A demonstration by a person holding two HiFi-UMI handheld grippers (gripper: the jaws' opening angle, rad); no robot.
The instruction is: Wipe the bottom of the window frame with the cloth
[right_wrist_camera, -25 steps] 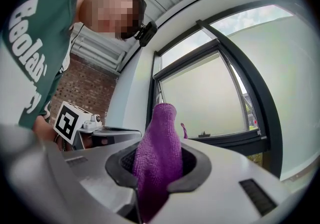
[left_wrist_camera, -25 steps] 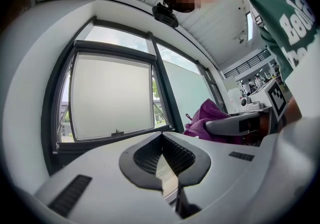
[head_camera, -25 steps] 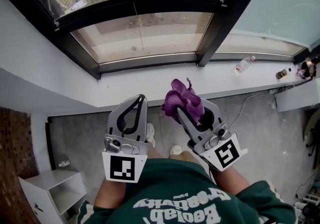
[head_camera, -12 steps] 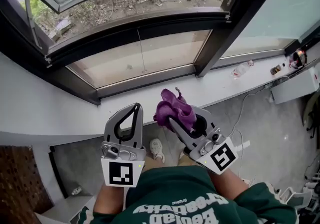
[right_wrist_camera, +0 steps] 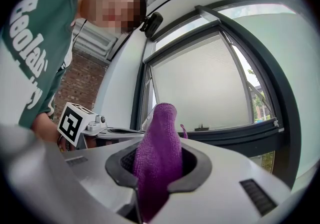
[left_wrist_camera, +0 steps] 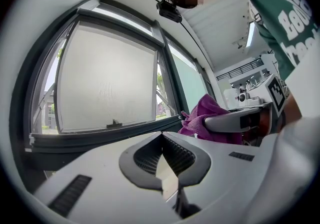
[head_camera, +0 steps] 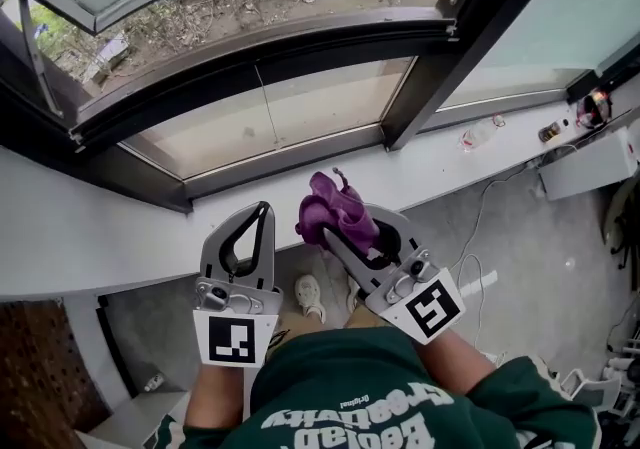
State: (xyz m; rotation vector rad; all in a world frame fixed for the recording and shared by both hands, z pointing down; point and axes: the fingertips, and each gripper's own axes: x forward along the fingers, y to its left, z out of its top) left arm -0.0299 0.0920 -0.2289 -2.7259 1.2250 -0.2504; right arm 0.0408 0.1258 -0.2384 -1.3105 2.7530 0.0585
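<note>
Right gripper [head_camera: 340, 227] clamps a purple cloth [head_camera: 335, 199] over the white sill [head_camera: 90, 237]. Left gripper [head_camera: 262, 209] is closed and empty. A bottle [head_camera: 478, 135] lies far right.

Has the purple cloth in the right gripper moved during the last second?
Yes: the purple cloth, clamped in the right gripper, now reaches farther over the white sill, nearer the dark window frame.

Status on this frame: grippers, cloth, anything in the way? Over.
Left gripper shut, empty. Right gripper shut on purple cloth, not yet on window frame bottom. Bottle on sill far right, off the path.
</note>
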